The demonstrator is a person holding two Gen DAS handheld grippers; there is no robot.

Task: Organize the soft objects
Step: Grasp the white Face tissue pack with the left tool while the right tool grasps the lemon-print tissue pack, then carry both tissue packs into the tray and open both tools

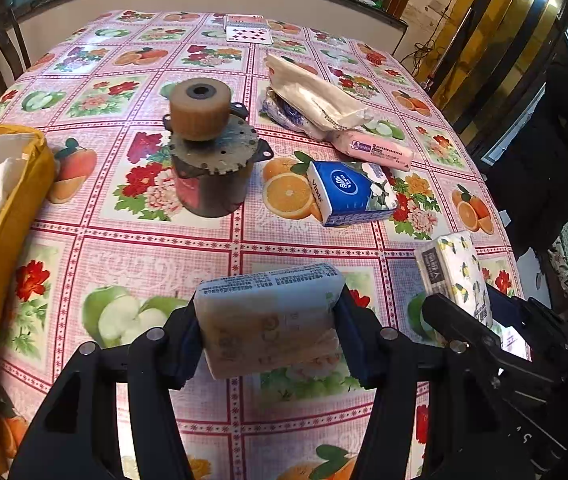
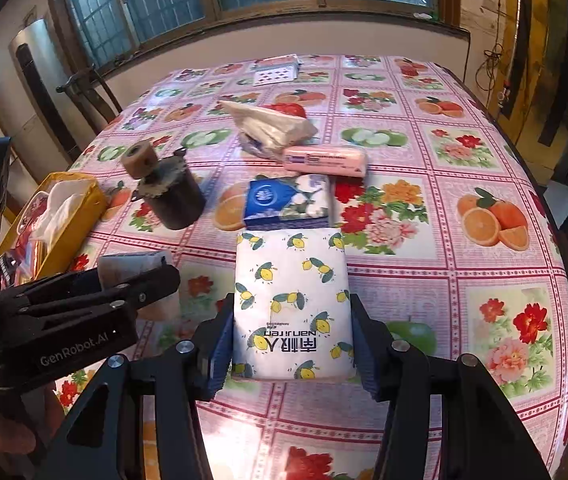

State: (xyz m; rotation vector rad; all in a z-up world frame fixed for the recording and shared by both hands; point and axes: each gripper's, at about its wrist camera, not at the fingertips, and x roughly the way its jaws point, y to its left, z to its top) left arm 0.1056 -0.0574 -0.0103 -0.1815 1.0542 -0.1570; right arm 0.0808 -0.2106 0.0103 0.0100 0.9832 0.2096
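My left gripper (image 1: 270, 320) is shut on a pale tissue pack with faded orange print (image 1: 272, 320), held above the tablecloth. My right gripper (image 2: 292, 340) is shut on a white tissue pack with lemon print (image 2: 290, 300); the same lemon pack (image 1: 458, 272) shows at the right in the left wrist view. On the table lie a blue Vinda tissue pack (image 1: 348, 194) (image 2: 288, 202), a pink tissue pack (image 1: 376, 150) (image 2: 326, 160) and a crumpled white bag over blue-patterned packs (image 1: 312, 98) (image 2: 270, 128). A yellow box with white tissue (image 1: 8, 216) (image 2: 62, 216) stands at the left.
A dark metal motor with a tan roller on top (image 1: 208, 148) (image 2: 168, 188) stands mid-table. Playing cards (image 1: 248, 30) (image 2: 278, 70) lie at the far edge. A wooden chair (image 2: 84, 92) is at the far left, and a person in dark clothes (image 1: 556, 140) stands right of the table.
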